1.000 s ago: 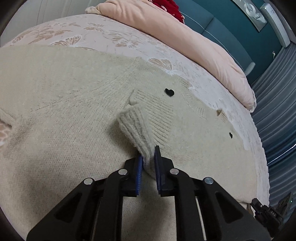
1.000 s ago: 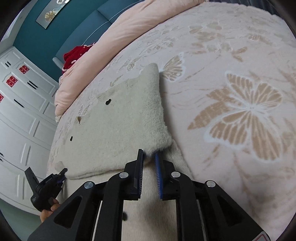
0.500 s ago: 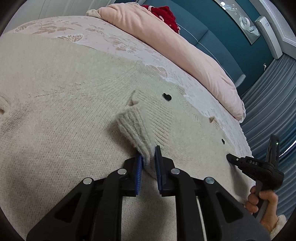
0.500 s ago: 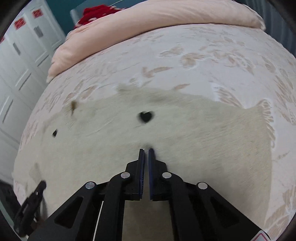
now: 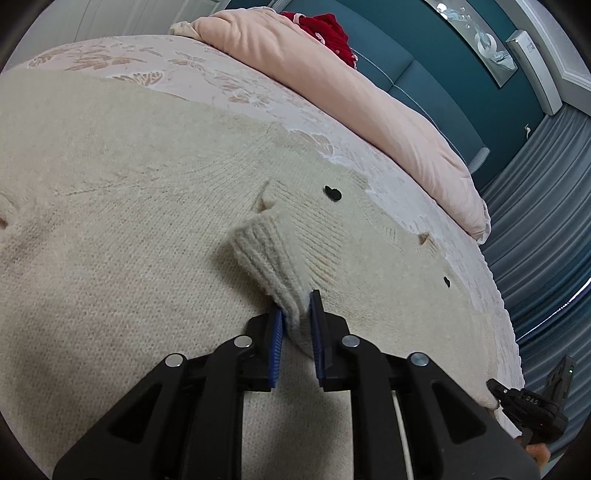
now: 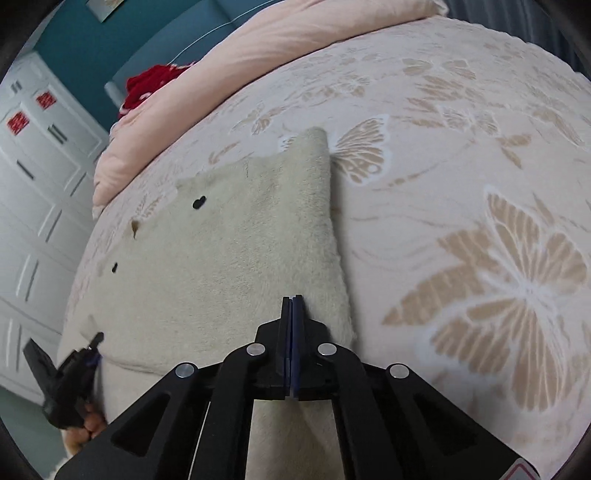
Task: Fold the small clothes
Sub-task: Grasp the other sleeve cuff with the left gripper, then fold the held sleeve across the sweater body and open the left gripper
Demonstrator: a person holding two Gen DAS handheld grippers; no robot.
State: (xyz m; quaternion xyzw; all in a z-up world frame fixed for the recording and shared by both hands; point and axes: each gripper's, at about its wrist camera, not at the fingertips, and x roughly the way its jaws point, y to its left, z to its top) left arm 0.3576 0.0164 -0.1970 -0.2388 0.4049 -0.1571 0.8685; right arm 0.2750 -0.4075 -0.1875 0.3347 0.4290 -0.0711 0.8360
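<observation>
A bed (image 6: 461,155) covered in a pale spread patterned with tan butterflies is filling both views, with a cream knitted sweater (image 5: 122,221) lying spread across it; nearest the left wrist camera, the left gripper (image 5: 297,325) is pinching the ribbed cuff (image 5: 266,258) of the sweater's sleeve, its blue-padded fingers (image 5: 277,332) pressing on the wool from both sides and lifting the cuff just clear of the sweater's body; beyond the cuff, small black heart-shaped buttons (image 5: 332,192) are showing on the knit; at the lower right edge of that view, a hand (image 5: 535,450) is gripping the handle of the other tool. In the right wrist view, the right gripper (image 6: 292,306) is hovering over the sweater near its folded right edge, its fingers (image 6: 286,332) pressed together with nothing visible between them, the jaws having just been closing and then easing a touch apart; the folded panel of the sweater is stretching away from it, with the bare spread just beside it on the right. Farther back, a peach duvet (image 5: 332,85) is lying rolled along the far side of the bed; a red garment (image 5: 325,29) is sitting behind it against a teal headboard (image 5: 406,74); white wardrobe doors (image 6: 33,177) are standing at the left of the right wrist view, and grey-blue curtains (image 5: 543,206) are hanging at the right of the left wrist view.
</observation>
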